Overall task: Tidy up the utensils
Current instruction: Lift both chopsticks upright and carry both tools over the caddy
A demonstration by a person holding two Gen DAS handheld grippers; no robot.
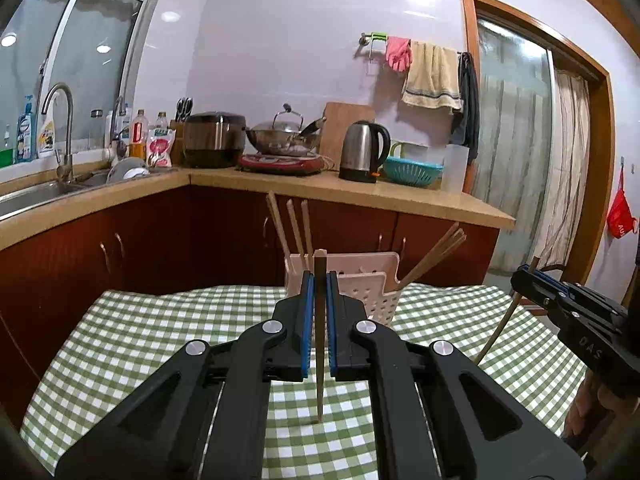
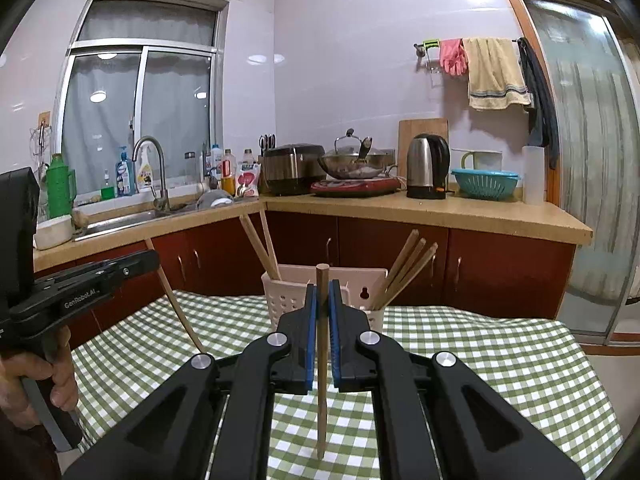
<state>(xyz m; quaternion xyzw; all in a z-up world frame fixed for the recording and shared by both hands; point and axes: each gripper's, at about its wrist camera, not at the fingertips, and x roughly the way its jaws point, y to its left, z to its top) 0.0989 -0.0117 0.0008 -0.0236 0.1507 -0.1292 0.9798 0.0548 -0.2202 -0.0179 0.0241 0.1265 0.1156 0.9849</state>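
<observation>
A wooden chopstick (image 1: 320, 332) is being gripped upright between the blue pads of the left tongs (image 1: 320, 280), its tip pointing down toward the checked cloth. A second chopstick (image 2: 322, 360) is being gripped the same way by the right tongs (image 2: 322, 292), so both pairs of tongs are being kept narrow, each clamped on its own stick. In the left wrist view the right tongs (image 1: 528, 276) are being seen from the side at the right edge, their chopstick (image 1: 500, 328) slanting down to the cloth; in the right wrist view the left tongs (image 2: 154, 258) are being held by a hand (image 2: 52, 376) at the left edge.

Just beyond both pairs of tongs, a pale perforated plastic utensil holder (image 2: 288, 300) is being carried by the surface (image 2: 500, 360), which is being covered by a green and white checked tablecloth. Chopsticks (image 2: 260, 248) are being kept leaning in its left compartment, and more chopsticks (image 2: 408, 268) in its right one.

Open cloth is being left on both sides of the holder, and the far edge of the surface is lying just behind it. Beyond a gap, red-brown cabinets (image 2: 500, 272) are being topped by an L-shaped kitchen counter (image 2: 480, 216), where a sink (image 2: 120, 220), a rice cooker (image 2: 292, 168), a lidded wok (image 2: 352, 164), a kettle (image 2: 428, 166) and a teal colander (image 2: 486, 184) are being kept. A glazed door (image 2: 592, 160) is being seen at the right.
</observation>
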